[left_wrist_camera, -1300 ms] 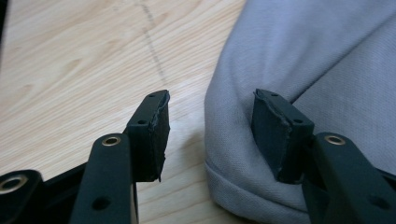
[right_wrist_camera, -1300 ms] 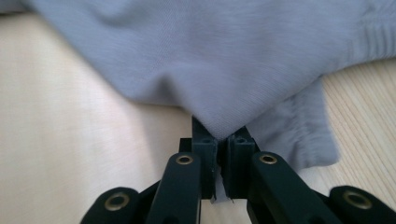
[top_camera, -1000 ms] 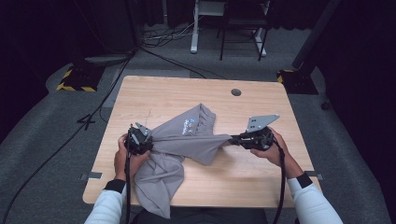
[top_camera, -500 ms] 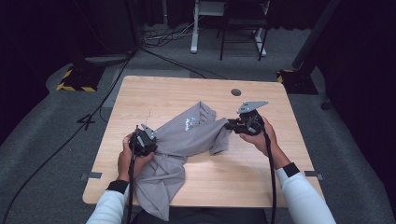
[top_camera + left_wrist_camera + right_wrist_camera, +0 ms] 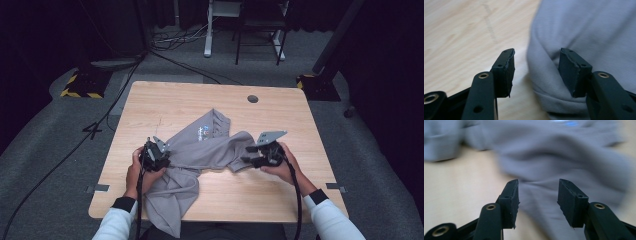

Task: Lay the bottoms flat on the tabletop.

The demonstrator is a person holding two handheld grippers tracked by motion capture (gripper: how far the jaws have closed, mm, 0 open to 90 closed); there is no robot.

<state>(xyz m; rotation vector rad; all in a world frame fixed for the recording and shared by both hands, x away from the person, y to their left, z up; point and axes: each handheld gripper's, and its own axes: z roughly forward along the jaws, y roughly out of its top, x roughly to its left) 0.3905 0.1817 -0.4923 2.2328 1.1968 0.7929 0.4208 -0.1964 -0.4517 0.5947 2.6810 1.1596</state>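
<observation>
Between the left gripper's 2 black fingers, seen in the left gripper view, there is a wide gap: they stand spread, pinching nothing. A rolled fold of the grey shirt bulges into that gap from the right side, lying against the right-hand finger, while the left-hand finger sits over bare wood. The cloth there is finely ribbed and rounded at its edge.

The right gripper is likewise spread in the right gripper view, its fingers parted with nothing clamped; blurred grey cloth lies under and ahead of them (the blur hides whether the pads touch it), and a small blue mark shows on the cloth at the top of that view.

From above, the left gripper sits on the shirt's left part, held by the person's left hand, and the right gripper, with its grey 3-cornered plate on top, sits at the shirt's right end in the right hand. The grey shirt lies crumpled across the middle of the tabletop, its printed chest logo near the centre facing up, 1 end hanging over the near edge between the white sleeves. A round cable hole lies in the wood toward the far right, well apart from the cloth. Dark carpet, cables and a stand's legs lie beyond.
</observation>
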